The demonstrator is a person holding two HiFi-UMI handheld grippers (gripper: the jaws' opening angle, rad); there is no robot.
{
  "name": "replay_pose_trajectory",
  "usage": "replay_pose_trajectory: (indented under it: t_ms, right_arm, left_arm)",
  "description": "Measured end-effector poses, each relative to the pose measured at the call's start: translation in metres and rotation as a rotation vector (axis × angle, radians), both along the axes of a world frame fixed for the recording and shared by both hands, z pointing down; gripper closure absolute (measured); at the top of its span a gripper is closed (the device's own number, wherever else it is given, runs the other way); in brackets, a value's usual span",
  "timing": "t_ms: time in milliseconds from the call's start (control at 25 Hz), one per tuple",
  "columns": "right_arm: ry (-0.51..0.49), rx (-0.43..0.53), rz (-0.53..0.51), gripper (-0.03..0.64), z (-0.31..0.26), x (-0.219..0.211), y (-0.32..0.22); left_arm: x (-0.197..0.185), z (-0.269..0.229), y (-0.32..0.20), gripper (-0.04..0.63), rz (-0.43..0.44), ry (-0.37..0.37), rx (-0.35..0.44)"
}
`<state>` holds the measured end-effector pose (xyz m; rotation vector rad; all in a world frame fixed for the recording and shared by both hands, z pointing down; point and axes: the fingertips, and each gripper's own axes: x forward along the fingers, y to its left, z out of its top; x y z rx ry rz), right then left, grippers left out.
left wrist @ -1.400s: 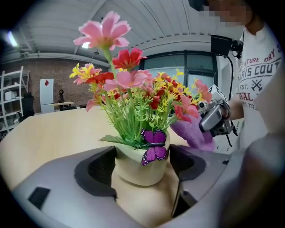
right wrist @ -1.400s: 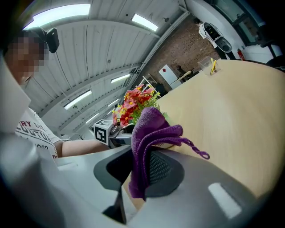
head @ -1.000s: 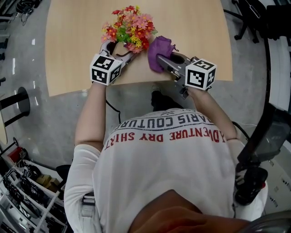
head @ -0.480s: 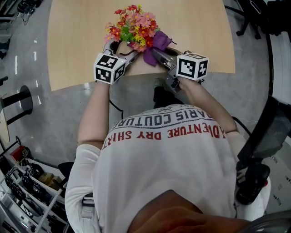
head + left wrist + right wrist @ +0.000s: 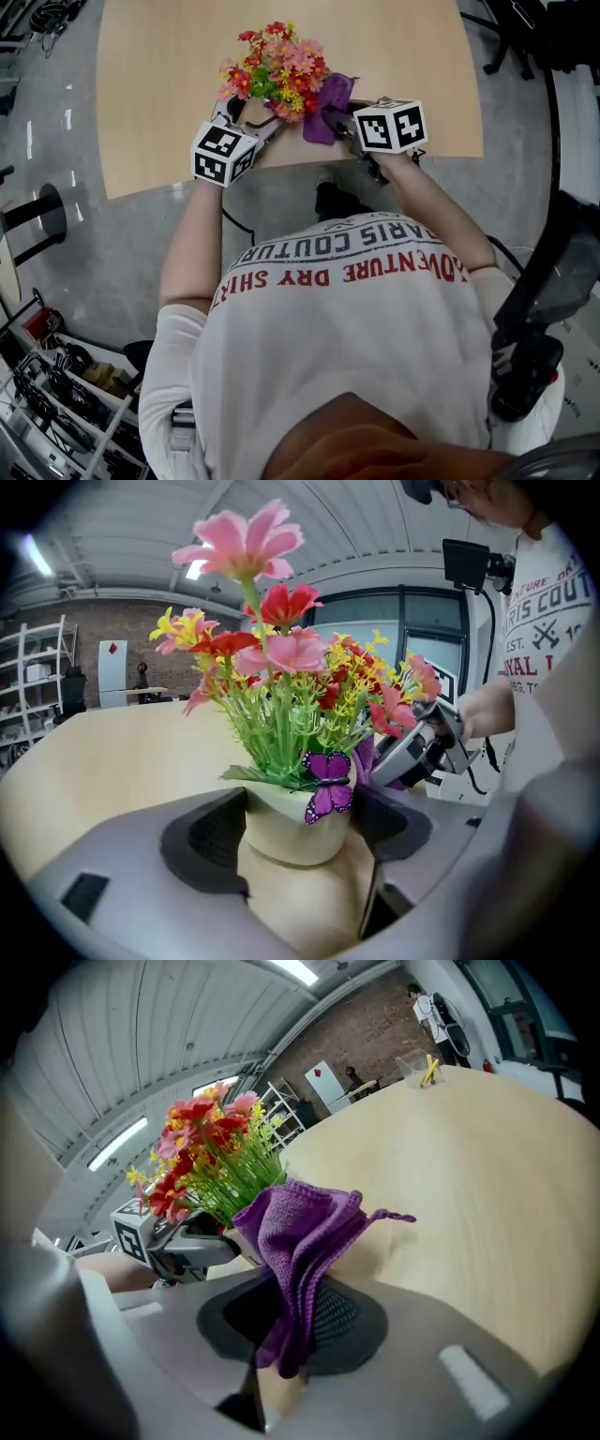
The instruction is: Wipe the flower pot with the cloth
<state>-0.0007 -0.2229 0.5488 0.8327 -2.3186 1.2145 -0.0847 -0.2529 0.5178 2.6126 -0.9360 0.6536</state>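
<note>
Nearer the flower pot (image 5: 281, 819) the left tool (image 5: 298, 834) clamps, the right tool (image 5: 295, 1327) now pinches the cloth (image 5: 300, 1232).

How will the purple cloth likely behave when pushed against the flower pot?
Probably floppy: the purple cloth bunches in soft folds in the right claw. Likely light: a thin corner strand sticks out unsupported. Coarse knit probably grips, not slides.
</note>
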Motion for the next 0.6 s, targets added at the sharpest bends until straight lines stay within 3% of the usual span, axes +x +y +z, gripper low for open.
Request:
replay_pose_trajectory:
  t_ms: [360, 600]
  right_arm:
    - [-0.089, 0.098, -0.087, 0.557, -0.054, 0.011, -0.013]
    - [-0.151, 0.096, -0.135, 0.557, -0.074, 0.002, -0.041]
  left_arm:
    - [-0.017, -0.003, 0.003, 0.225, 0.108, -0.01, 0.003]
    - [-0.028, -0.009, 0.008, 0.225, 0.144, -0.027, -0.004]
